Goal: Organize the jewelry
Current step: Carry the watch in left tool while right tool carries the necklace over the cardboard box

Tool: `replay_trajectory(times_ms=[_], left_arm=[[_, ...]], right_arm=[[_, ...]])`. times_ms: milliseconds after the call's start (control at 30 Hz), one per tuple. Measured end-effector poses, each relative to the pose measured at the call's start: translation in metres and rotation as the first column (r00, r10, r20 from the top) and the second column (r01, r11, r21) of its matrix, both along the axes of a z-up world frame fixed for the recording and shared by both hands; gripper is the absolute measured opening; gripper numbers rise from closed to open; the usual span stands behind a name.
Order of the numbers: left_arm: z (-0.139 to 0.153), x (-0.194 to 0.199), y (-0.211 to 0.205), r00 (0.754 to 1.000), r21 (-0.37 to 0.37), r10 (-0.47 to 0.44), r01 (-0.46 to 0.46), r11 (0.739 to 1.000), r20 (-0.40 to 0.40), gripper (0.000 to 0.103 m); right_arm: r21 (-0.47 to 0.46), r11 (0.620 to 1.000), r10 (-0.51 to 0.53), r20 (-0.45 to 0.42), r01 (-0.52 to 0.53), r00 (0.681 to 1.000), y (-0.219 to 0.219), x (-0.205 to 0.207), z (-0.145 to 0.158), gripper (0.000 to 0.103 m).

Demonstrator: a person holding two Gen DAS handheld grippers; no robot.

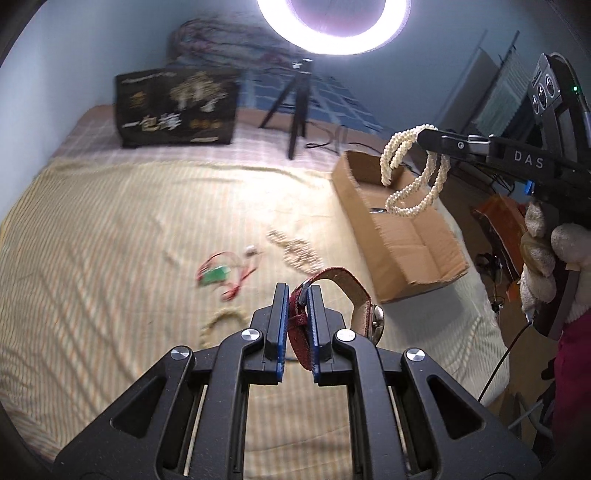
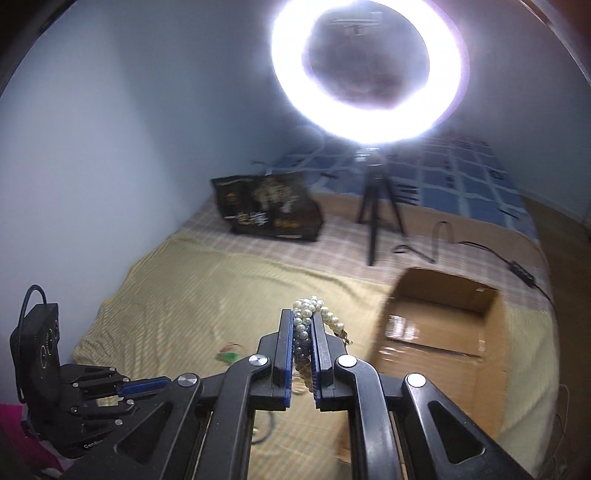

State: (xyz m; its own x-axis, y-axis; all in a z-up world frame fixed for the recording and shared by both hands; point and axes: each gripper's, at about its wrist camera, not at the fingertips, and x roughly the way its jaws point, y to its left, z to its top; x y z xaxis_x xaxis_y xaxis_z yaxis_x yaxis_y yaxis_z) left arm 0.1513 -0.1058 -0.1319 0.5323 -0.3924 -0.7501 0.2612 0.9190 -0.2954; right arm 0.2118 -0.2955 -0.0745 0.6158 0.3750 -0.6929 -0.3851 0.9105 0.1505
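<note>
Far left on the bed (image 1: 110, 229), near the wall, we saw a dark printed bag (image 1: 176, 107) standing on the checked sheet, and to its right a small black tripod (image 1: 295, 107) under a glaring ring light (image 1: 334, 33). On the yellow striped blanket in front lay loose jewelry, all blurred: a green pendant on a red cord (image 1: 218, 275), a pale beaded bracelet (image 1: 221, 321) near the lower middle, and a heap of pearl strands (image 1: 297, 251) further right.

Our left gripper (image 1: 298, 321) was clamped on the strap of a red watch (image 1: 334, 295); the strap looped up and to the right of the fingers, with the metal case hanging at the loop's right side, above the blanket.

Right of that stood an open cardboard box (image 1: 410, 236) at the bed's edge; something small and dark lay inside, too unclear for us to name. Above the box, our right gripper (image 2: 303, 339) was closed on a pearl necklace (image 1: 413, 173), whose doubled loops dangled over the opening. In the right wrist view the pearls were bunched between the blue pads (image 2: 290, 354), and the box sat just right of the fingers
</note>
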Motion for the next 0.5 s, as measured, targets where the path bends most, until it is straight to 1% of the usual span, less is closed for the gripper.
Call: replay_trajectory(times_ms=[167, 333, 500], left_arm=[[0.007, 0.01, -0.04, 0.998, 0.006, -0.055, 0.055, 0.998, 0.021, 0.008], [0.009, 0.022, -0.08, 0.994, 0.013, -0.105, 0.104, 0.994, 0.036, 0.008], [0.005, 0.034, -0.111, 0.992, 0.025, -0.124, 0.123, 0.992, 0.036, 0.008]], right_arm=[[0.0, 0.998, -0.055, 0.006, 0.055, 0.998, -0.042, 0.0, -0.003, 0.005], [-0.01, 0.995, -0.098, 0.003, 0.098, 0.995, -0.072, 0.007, -0.008, 0.005], [-0.016, 0.991, -0.135, -0.003, 0.135, 0.991, -0.097, 0.019, -0.017, 0.005]])
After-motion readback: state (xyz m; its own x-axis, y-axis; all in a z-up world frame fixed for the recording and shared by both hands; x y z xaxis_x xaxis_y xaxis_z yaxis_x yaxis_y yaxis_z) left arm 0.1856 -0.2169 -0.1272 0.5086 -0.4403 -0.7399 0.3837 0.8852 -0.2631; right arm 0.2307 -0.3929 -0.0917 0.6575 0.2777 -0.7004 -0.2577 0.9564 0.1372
